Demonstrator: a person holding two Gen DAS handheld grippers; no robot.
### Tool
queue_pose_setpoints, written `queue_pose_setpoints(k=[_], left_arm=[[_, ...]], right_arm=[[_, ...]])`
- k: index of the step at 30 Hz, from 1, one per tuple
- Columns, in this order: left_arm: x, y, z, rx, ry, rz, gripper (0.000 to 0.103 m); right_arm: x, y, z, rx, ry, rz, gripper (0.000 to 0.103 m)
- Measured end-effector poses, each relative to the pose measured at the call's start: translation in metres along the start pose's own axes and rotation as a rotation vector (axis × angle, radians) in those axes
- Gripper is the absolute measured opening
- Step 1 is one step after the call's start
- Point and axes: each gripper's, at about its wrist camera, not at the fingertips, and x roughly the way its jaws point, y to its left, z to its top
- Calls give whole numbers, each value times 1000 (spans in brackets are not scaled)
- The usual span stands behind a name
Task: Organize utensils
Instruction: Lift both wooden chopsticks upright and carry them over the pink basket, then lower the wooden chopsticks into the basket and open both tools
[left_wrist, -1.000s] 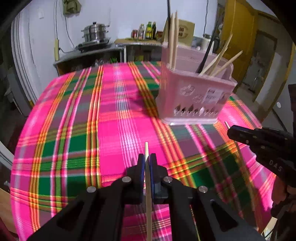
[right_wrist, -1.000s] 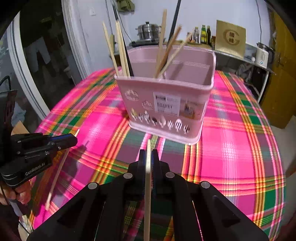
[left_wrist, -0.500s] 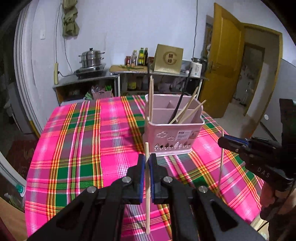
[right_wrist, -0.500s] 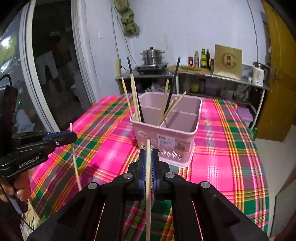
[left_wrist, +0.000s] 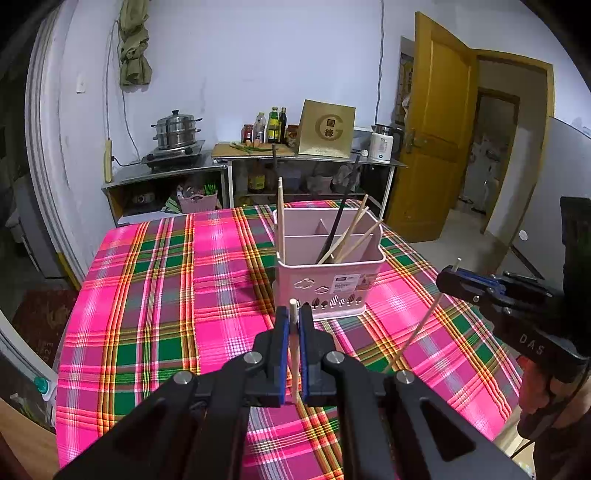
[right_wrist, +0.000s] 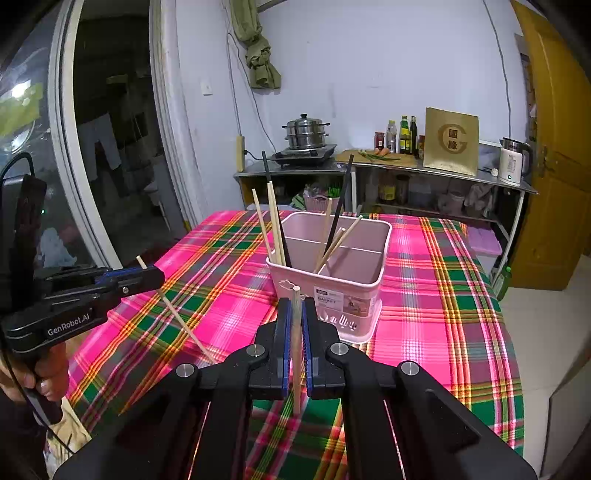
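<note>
- Two blue-padded fingers (left_wrist: 282, 332) of the left gripper (left_wrist: 291, 328) are clenched on a pale wooden chopstick (left_wrist: 293, 354), which stands nearly upright between them, its round tip just above the pads.
- Likewise the right gripper (right_wrist: 295, 325) has its fingers (right_wrist: 308, 332) pinched on a second pale wooden chopstick (right_wrist: 296, 350), also close to upright, its lower end hanging above the cloth.
- Seen from the opposite wrist camera, each held chopstick slants down below its gripper toward the cloth; whether the tips touch it cannot be told.
- Both grippers hover above the near part of the desk (left_wrist: 155, 280), which is covered with a pink, green and yellow plaid tablecloth.
- Ahead of them on the cloth stands a pink plastic utensil basket (left_wrist: 328, 284) with inner dividers, a white label and cut-out shapes on its front wall.
- Several pale wooden chopsticks (right_wrist: 275, 225) and black chopsticks (left_wrist: 341, 214) already lean inside its compartments, some at the left corner, others in the middle section.
- Against the far wall, a steel counter carries a stacked steel steamer pot (left_wrist: 176, 129), bottles (left_wrist: 273, 125), a gold square box (left_wrist: 326, 129) and a white kettle (right_wrist: 511, 164); a yellow wooden door (left_wrist: 430, 140) stands open at the right.
</note>
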Motion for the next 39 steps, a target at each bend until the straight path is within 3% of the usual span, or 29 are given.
queue_pose_setpoints(k=[17,39], left_arm=[[-6,-11,41,14,-27,-53,6],[9,-2,135,7,-127,-42,6]], right_arm=[[-11,1,25,-32,-46,7,5],[2,-10,111,17,-191,60,5]])
